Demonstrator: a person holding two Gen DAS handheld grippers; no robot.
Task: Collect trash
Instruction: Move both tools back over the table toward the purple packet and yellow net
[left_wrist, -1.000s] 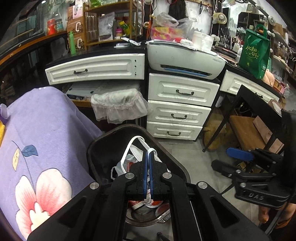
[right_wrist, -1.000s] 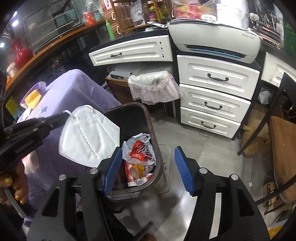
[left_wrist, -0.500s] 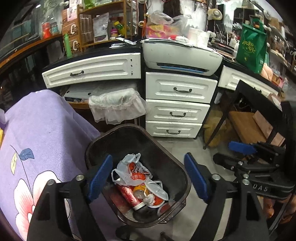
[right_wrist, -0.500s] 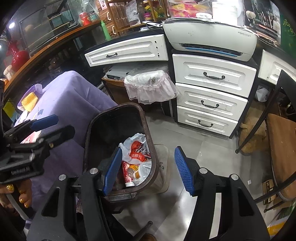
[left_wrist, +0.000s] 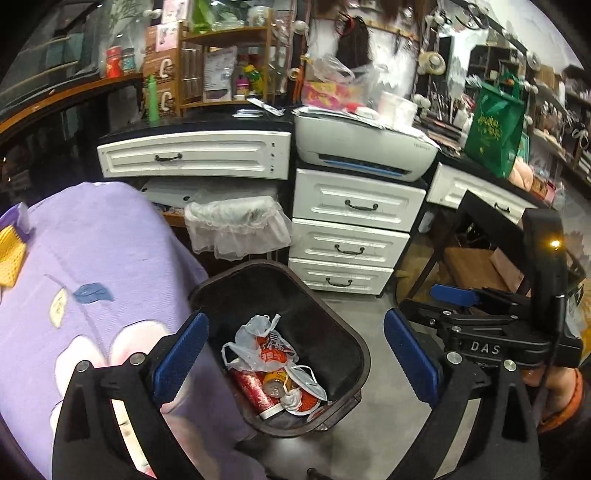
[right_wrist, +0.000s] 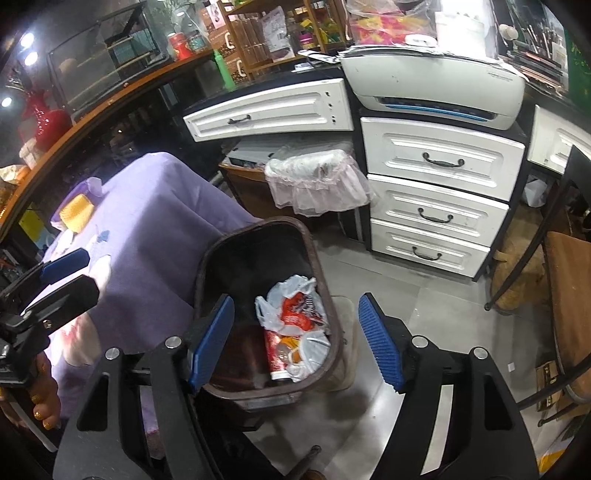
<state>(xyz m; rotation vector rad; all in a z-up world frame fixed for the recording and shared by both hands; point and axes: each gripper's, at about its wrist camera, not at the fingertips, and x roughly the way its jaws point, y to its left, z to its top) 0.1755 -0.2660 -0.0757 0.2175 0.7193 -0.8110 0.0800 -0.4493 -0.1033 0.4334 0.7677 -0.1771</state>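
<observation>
left gripper (left_wrist: 291, 354): hovering over the bin, jaws opening, nothing between them
right gripper (right_wrist: 295, 339): hovering over the bin's right rim, jaws opening, empty
trash (left_wrist: 275, 369): lying low in the bin, below both grippers
bin (left_wrist: 347, 332): standing beside the purple cloth (left_wrist: 92, 266)
nearer: judging left gripper

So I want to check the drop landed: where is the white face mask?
The white face mask lies inside the dark bin, at the near right of the trash pile, beside the can and below the plastic bag.
</observation>
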